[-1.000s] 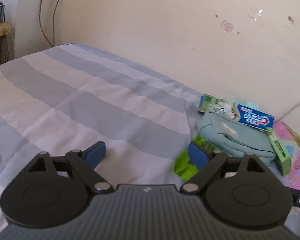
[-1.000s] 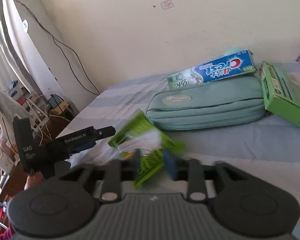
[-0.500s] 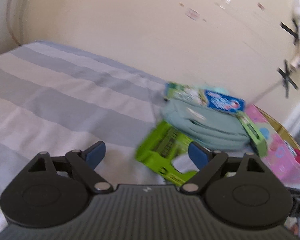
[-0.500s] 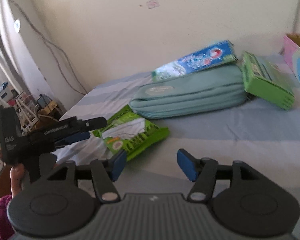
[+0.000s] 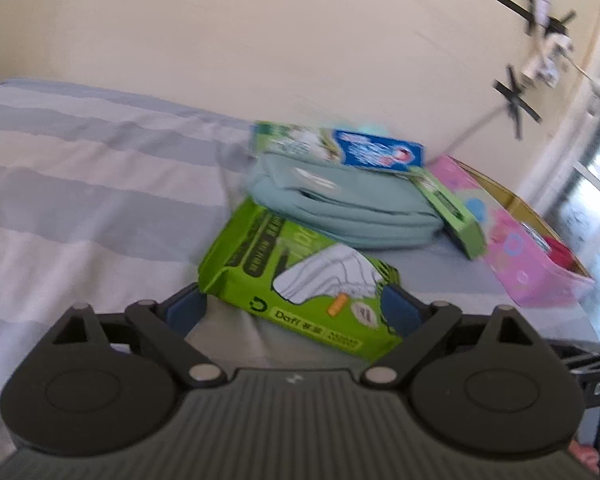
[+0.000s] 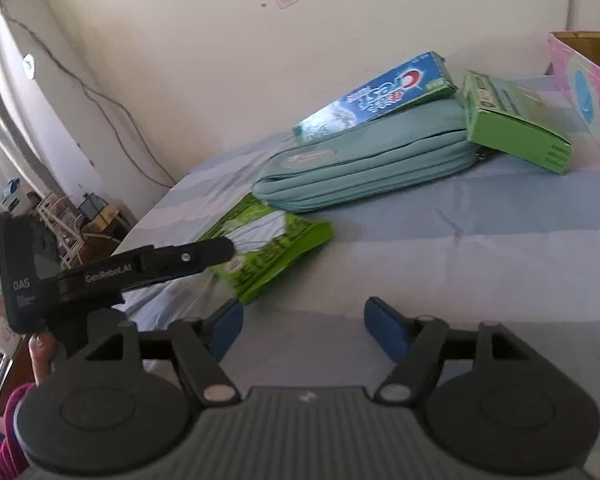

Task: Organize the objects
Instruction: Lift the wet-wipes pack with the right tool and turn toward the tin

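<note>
Green and glossy, the wipes packet point(image 5: 300, 284) lay flat on the striped bedsheet point(image 5: 80, 200), directly ahead of the left gripper point(image 5: 296, 308), whose blue pads point(image 5: 186, 308) were spread and opening wider, one at each side of the packet's near end without pressing on it; the packet's long axis ran away from that gripper and slightly leftward, its printed end nearest the jaws, so I judged the left hand far the nearer and already lined up to close across the short width; the right gripper point(image 6: 304, 328) stood off to the packet's side, its jaws parting over bare sheet with nothing between them, the packet ahead and to its left; just beyond the packet, a teal pouch point(image 5: 348, 208) lay crosswise, near its far end though contact was unclear; a toothpaste box point(image 5: 340, 148) rested along the pouch's top; a green carton point(image 6: 512, 120) leaned at the pouch's end; farthest right sat a pink box point(image 5: 520, 240), open-topped, probably the destination
</note>
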`<action>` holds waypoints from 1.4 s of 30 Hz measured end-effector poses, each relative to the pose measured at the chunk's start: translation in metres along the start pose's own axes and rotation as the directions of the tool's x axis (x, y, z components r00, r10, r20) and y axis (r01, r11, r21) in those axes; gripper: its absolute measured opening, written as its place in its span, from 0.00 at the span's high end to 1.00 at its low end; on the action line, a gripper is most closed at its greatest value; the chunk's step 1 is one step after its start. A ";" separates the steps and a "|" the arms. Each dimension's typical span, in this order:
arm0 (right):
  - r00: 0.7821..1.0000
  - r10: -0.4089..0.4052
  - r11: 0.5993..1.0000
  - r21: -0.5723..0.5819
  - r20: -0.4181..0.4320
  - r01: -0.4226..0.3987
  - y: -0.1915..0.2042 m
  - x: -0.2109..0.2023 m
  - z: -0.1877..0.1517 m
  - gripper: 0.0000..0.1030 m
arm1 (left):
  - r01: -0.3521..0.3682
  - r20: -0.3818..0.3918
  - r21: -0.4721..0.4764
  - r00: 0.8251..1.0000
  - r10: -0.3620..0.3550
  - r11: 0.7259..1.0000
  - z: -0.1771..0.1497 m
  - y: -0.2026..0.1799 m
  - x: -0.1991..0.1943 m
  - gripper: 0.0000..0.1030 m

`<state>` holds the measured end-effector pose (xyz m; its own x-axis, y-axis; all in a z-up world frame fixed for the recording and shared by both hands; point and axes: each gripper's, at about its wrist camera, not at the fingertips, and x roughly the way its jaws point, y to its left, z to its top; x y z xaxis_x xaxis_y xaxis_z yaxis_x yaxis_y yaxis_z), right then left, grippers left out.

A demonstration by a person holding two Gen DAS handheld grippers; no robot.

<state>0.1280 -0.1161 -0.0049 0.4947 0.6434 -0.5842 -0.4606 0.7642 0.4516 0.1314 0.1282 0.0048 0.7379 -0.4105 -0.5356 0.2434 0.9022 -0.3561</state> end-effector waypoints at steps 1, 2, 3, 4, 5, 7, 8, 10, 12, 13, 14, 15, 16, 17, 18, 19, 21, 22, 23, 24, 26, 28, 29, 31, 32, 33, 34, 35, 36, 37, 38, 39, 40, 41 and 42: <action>1.000 0.000 1.000 -0.015 -0.001 0.000 0.002 -0.001 -0.001 0.32 | 0.022 -0.008 0.012 1.000 -0.022 1.000 -0.002 -0.001 -0.002 0.08; 1.000 0.001 1.000 -0.029 -0.004 -0.001 0.004 -0.002 -0.003 0.32 | 0.039 -0.017 0.028 0.999 -0.039 0.999 -0.003 -0.005 -0.001 0.08; 1.000 -0.001 0.999 -0.046 -0.007 0.001 0.006 -0.003 -0.005 0.32 | 0.053 -0.026 0.049 0.998 -0.052 0.997 -0.004 -0.009 0.000 0.08; 1.000 -0.009 0.998 -0.061 -0.007 0.008 0.008 -0.003 -0.006 0.32 | 0.055 -0.030 0.070 0.998 -0.053 0.996 -0.006 -0.013 0.001 0.08; 1.000 -0.017 0.997 -0.076 -0.006 0.017 0.010 -0.004 -0.007 0.32 | 0.050 -0.030 0.091 0.998 -0.047 0.995 -0.007 -0.017 0.001 0.08; 0.999 -0.036 0.994 -0.099 0.000 0.036 0.012 -0.006 -0.009 0.32 | 0.052 -0.030 0.104 0.998 -0.049 0.993 -0.010 -0.018 -0.001 0.08; 0.999 -0.044 0.994 -0.105 0.004 0.044 0.011 -0.007 -0.009 0.32 | 0.054 -0.031 0.100 0.998 -0.052 0.994 -0.010 -0.017 -0.002 0.08; 0.998 -0.063 0.992 -0.111 0.020 0.065 0.008 -0.009 -0.006 0.31 | 0.048 -0.026 0.067 0.999 -0.046 0.997 -0.008 -0.011 -0.003 0.07; 0.997 -0.069 0.992 -0.103 0.040 0.072 0.004 -0.011 -0.001 0.29 | 0.034 -0.011 0.000 0.999 -0.034 0.999 -0.004 0.000 -0.002 0.07; 0.997 -0.061 0.993 -0.096 0.042 0.065 0.002 -0.011 0.002 0.28 | 0.039 0.000 -0.039 0.999 -0.039 0.998 -0.002 0.007 -0.004 0.07; 0.998 -0.052 0.994 -0.090 0.039 0.055 0.000 -0.009 0.005 0.28 | 0.047 0.012 -0.078 0.999 -0.046 0.996 -0.001 0.013 -0.006 0.07; 0.999 -0.040 0.995 -0.091 0.030 0.042 -0.001 -0.005 0.009 0.28 | 0.056 0.028 -0.114 0.998 -0.053 0.992 0.001 0.018 -0.008 0.07; 0.999 -0.031 0.994 -0.105 0.019 0.033 0.000 -0.001 0.011 0.27 | 0.063 0.038 -0.147 0.998 -0.058 0.987 0.003 0.022 -0.009 0.08; 1.000 -0.026 0.990 -0.137 0.000 0.026 0.003 0.005 0.012 0.24 | 0.074 0.044 -0.180 0.997 -0.067 0.981 0.005 0.025 -0.009 0.08; 0.999 -0.032 0.983 -0.180 -0.020 0.027 0.007 0.013 0.013 0.19 | 0.088 0.041 -0.204 0.996 -0.081 0.975 0.007 0.026 -0.007 0.09; 0.998 -0.045 0.974 -0.222 -0.034 0.037 0.012 0.021 0.013 0.14 | 0.095 0.024 -0.210 0.995 -0.092 0.973 0.009 0.024 -0.003 0.13; 0.996 -0.084 0.946 -0.316 -0.012 0.076 0.023 0.036 0.013 0.13 | 0.051 -0.025 -0.163 0.998 -0.056 0.985 0.009 0.010 0.010 0.22; 0.994 -0.110 0.929 -0.355 -0.002 0.102 0.029 0.043 0.012 0.15 | 0.010 -0.026 -0.100 1.000 -0.013 0.995 0.008 -0.002 0.011 0.29; 0.991 -0.132 0.915 -0.383 0.006 0.124 0.035 0.047 0.012 0.20 | -0.009 -0.035 -0.047 0.999 0.007 0.999 0.006 -0.013 0.011 0.36; 0.991 -0.135 0.907 -0.400 0.012 0.128 0.040 0.048 0.010 0.34 | -0.004 -0.051 -0.022 0.999 0.003 1.000 0.002 -0.020 0.012 0.40; 0.989 -0.149 0.906 -0.398 0.021 0.145 0.043 0.043 0.006 0.38 | 0.015 -0.065 0.013 0.998 -0.014 1.000 -0.006 -0.035 0.007 0.42; 0.990 -0.141 0.914 -0.383 0.018 0.137 0.038 0.032 -0.001 0.40 | -0.001 -0.061 0.055 0.998 0.005 0.998 -0.016 -0.049 0.001 0.42; 0.991 -0.136 0.918 -0.374 0.017 0.132 0.033 0.024 -0.005 0.40 | 0.008 -0.063 0.064 0.998 -0.004 0.998 -0.021 -0.054 -0.003 0.42; 0.990 -0.137 0.918 -0.373 0.022 0.135 0.028 0.008 -0.014 0.41 | 0.039 -0.070 0.069 0.997 -0.034 0.997 -0.029 -0.063 -0.008 0.42; 0.989 -0.143 0.915 -0.378 0.029 0.143 0.026 -0.001 -0.019 0.41 | 0.059 -0.078 0.068 0.996 -0.054 0.996 -0.033 -0.067 -0.010 0.42; 0.988 -0.150 0.911 -0.384 0.038 0.153 0.024 -0.012 -0.025 0.41 | 0.076 -0.084 0.071 0.994 -0.070 0.995 -0.037 -0.071 -0.012 0.42; 0.985 -0.165 0.905 -0.389 0.047 0.170 0.022 -0.021 -0.031 0.40 | 0.097 -0.094 0.075 0.992 -0.089 0.993 -0.042 -0.078 -0.014 0.42; 0.982 -0.180 0.902 -0.389 0.052 0.186 0.020 -0.028 -0.035 0.40 | 0.110 -0.102 0.082 0.990 -0.102 0.991 -0.045 -0.085 -0.013 0.42; 0.979 -0.194 0.900 -0.385 0.062 0.203 0.017 -0.036 -0.041 0.40 | 0.123 -0.112 0.091 0.987 -0.112 0.988 -0.050 -0.093 -0.012 0.42; 0.976 -0.204 0.900 -0.380 0.070 0.215 0.014 -0.043 -0.045 0.40 | 0.130 -0.117 0.107 0.986 -0.118 0.986 -0.053 -0.102 -0.010 0.42; 0.974 -0.215 0.901 -0.368 0.078 0.228 0.010 -0.050 -0.049 0.40 | 0.137 -0.122 0.123 0.985 -0.122 0.983 -0.055 -0.111 -0.006 0.42; 0.971 -0.225 0.903 -0.355 0.086 0.241 0.006 -0.057 -0.052 0.40 | 0.146 -0.131 0.141 0.983 -0.128 0.979 -0.057 -0.119 -0.005 0.42; 0.968 -0.232 0.905 -0.344 0.091 0.249 0.001 -0.064 -0.055 0.40 | 0.155 -0.140 0.154 0.981 -0.133 0.976 -0.059 -0.125 -0.003 0.42; 0.966 -0.240 0.908 -0.330 0.097 0.258 -0.003 -0.070 -0.058 0.40 | 0.164 -0.149 0.165 0.979 -0.139 0.973 -0.060 -0.132 0.000 0.42; 0.963 -0.247 0.911 -0.315 0.103 0.267 -0.008 -0.076 -0.061 0.40 | 0.174 -0.159 0.176 0.976 -0.146 0.969 -0.061 -0.140 0.003 0.42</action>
<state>0.0490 -0.1737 -0.0054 0.6668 0.4357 -0.6046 -0.5189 0.8537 0.0429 0.0612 -0.0073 0.0059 0.5849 -0.5537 -0.5927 0.4745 0.8262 -0.3037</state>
